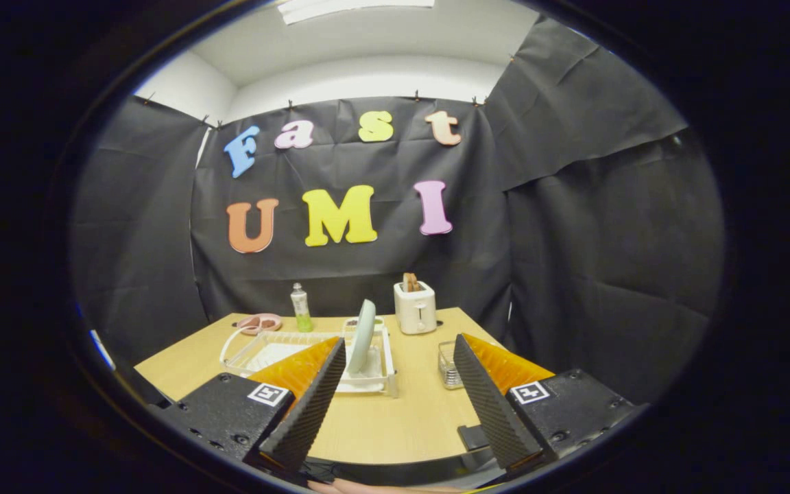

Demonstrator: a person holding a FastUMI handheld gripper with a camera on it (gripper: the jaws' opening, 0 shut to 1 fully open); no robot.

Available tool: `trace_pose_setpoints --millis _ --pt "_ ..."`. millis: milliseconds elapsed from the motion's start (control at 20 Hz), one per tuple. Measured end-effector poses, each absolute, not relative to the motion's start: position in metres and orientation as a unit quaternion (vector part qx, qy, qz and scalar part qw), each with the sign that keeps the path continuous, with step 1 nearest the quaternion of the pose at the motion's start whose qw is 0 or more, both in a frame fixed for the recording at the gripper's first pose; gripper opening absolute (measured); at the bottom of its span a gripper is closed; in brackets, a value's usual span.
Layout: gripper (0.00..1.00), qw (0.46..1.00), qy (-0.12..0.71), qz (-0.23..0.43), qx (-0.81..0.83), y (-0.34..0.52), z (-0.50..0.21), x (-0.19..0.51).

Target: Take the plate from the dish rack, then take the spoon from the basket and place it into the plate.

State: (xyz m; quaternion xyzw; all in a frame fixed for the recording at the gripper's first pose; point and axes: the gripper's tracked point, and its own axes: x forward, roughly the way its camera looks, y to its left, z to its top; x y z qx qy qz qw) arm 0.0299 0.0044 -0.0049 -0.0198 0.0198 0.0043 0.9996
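Note:
A pale green plate stands on edge in a white dish rack on the wooden table. The rack lies just ahead of the left finger, which covers its near corner. A small wire basket sits on the table just beyond the right finger; what it holds is too small to tell. My gripper hovers above the table's near edge, open wide, with nothing between its fingers and well short of the plate.
A white toaster with bread in it stands behind the rack. A small bottle of green liquid and a pink dish sit at the table's far left. Bare tabletop lies between rack and basket.

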Motion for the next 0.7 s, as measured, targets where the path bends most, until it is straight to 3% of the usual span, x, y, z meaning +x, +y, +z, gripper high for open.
trace_pose_setpoints --millis 700 --pt "1.0 0.979 0.174 0.011 -0.104 0.052 0.029 0.229"
